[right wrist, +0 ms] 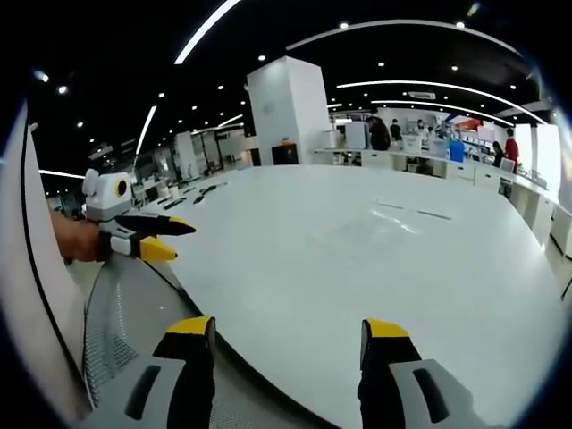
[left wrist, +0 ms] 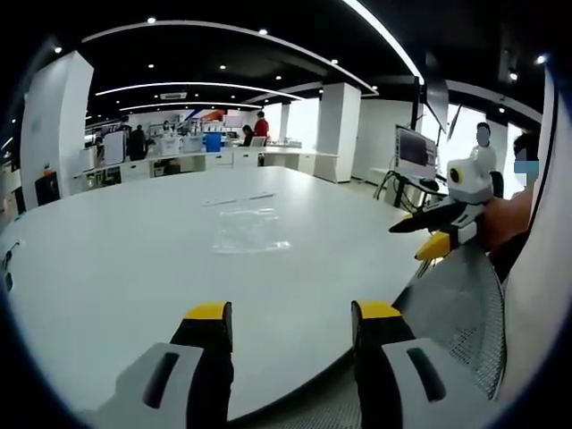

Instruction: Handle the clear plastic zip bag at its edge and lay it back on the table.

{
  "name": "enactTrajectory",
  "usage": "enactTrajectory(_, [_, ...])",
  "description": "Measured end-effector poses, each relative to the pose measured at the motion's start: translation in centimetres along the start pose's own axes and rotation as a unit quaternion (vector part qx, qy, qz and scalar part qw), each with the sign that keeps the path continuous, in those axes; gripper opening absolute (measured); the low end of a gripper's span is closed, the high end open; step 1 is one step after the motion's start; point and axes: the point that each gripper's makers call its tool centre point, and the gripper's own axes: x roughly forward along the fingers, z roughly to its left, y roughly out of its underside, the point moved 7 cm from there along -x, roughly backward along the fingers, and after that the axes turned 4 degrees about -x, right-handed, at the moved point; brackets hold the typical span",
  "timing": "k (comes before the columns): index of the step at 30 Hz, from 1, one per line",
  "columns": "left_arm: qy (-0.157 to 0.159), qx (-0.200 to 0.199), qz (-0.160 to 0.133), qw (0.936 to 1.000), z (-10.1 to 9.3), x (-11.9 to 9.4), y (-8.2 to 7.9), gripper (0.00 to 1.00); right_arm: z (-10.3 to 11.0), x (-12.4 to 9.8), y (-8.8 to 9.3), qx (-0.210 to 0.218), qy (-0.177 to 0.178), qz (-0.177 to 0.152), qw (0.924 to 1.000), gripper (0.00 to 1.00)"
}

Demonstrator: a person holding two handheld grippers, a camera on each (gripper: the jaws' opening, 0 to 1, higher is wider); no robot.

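The clear plastic zip bag (left wrist: 250, 229) lies flat on the round white table (left wrist: 116, 268), a good way ahead of my left gripper (left wrist: 292, 313). That gripper's yellow-tipped jaws stand wide apart with nothing between them, just over the table's near edge. My right gripper (left wrist: 409, 241) comes in from the right, held in a hand, off the table's rim and apart from the bag. In the right gripper view my right gripper (right wrist: 288, 328) is open and empty above the table edge (right wrist: 268, 384). There the left gripper (right wrist: 183, 241) shows at the left.
Two thin strips (left wrist: 237, 199) lie on the table beyond the bag. A grey mesh chair back (left wrist: 456, 304) stands between the grippers at the table's near side. A monitor (left wrist: 416, 152) is at the right; white pillars, desks and people are far behind.
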Motion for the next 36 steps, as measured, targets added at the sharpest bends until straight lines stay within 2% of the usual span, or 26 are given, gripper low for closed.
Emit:
enactTrajectory(9, [-0.006, -0.016, -0.003, 0.9999, -0.3, -0.1, -0.8, 0.53, -0.4, 0.3, 0.0, -0.014, -0.011, 0.017, 0.9997, 0.64])
enactTrajectory(19, [-0.015, -0.012, 0.003, 0.9998, -0.3, -0.1, -1.1, 0.53, -1.5, 1.7, -0.7, -0.059, -0.024, 0.039, 0.9972, 0.59])
enactTrajectory(24, [-0.016, -0.018, 0.002, 0.9997, -0.2, -0.3, -1.6, 0.53, -2.6, 2.8, -1.2, -0.094, -0.026, 0.053, 0.9939, 0.57])
enactTrajectory(31, [-0.016, -0.025, 0.001, 0.9996, 0.0, -0.2, -2.3, 0.52, -3.8, 4.4, -2.1, -0.117, -0.036, 0.068, 0.9901, 0.55])
enactTrajectory(33, [-0.013, -0.026, 0.002, 0.9996, -0.1, -0.1, -2.5, 0.52, -4.3, 5.0, -2.2, -0.138, -0.036, 0.077, 0.9867, 0.54])
enactTrajectory(36, [-0.010, -0.022, 0.003, 0.9997, -0.2, 0.0, -2.7, 0.52, -4.8, 5.9, -2.6, -0.148, -0.040, 0.081, 0.9849, 0.52])
